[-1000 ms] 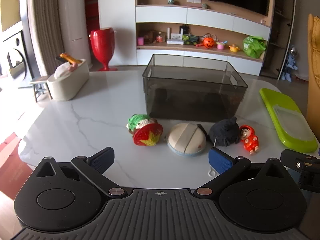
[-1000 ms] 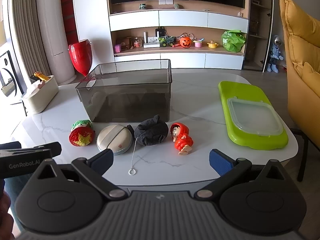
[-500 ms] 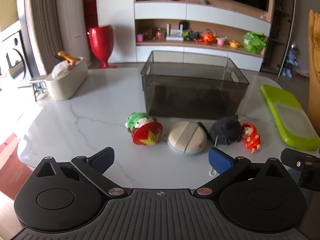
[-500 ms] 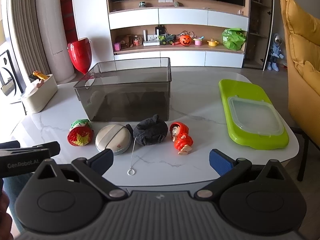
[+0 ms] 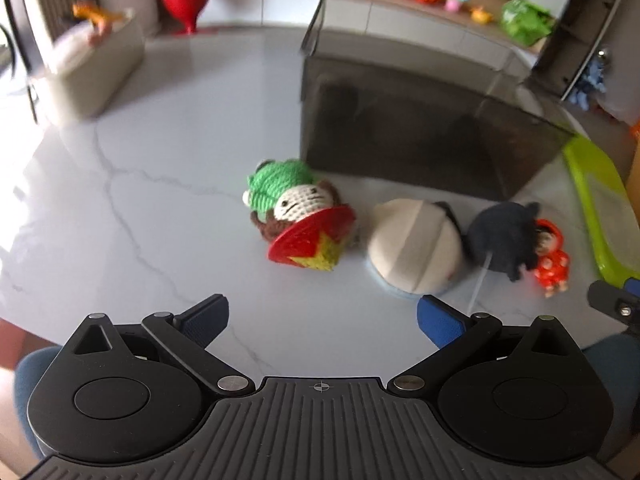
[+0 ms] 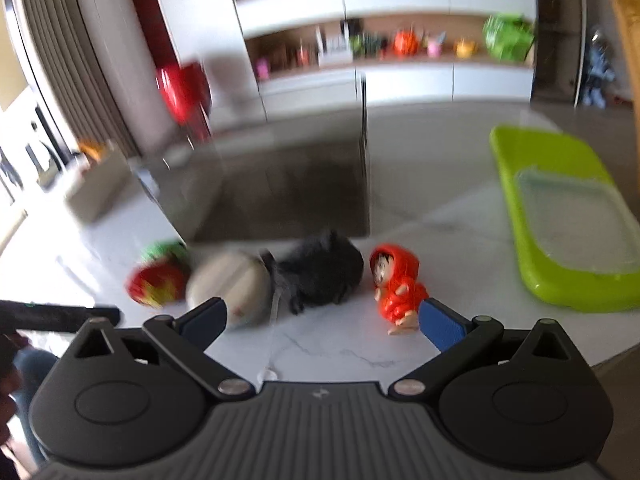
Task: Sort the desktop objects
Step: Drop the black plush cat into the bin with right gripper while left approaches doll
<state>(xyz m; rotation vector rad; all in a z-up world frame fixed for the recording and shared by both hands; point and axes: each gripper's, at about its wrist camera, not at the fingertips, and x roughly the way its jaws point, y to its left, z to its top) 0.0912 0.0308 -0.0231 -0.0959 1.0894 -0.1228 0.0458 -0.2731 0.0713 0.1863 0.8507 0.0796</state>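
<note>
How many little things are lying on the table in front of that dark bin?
4, in a row: crocheted doll leftmost, round beige pouch, black plush, red-hooded figurine rightmost. The bin's contents are unclear.

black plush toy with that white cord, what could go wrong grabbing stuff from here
1. The black plush toy touches the round beige pouch and the red figurine; the open right gripper could likely drag a neighbour along.
2. Its white cord trails toward the gripper and might snag.
3. The grey bin stands close behind, so a push could jam toys against its wall.
</note>
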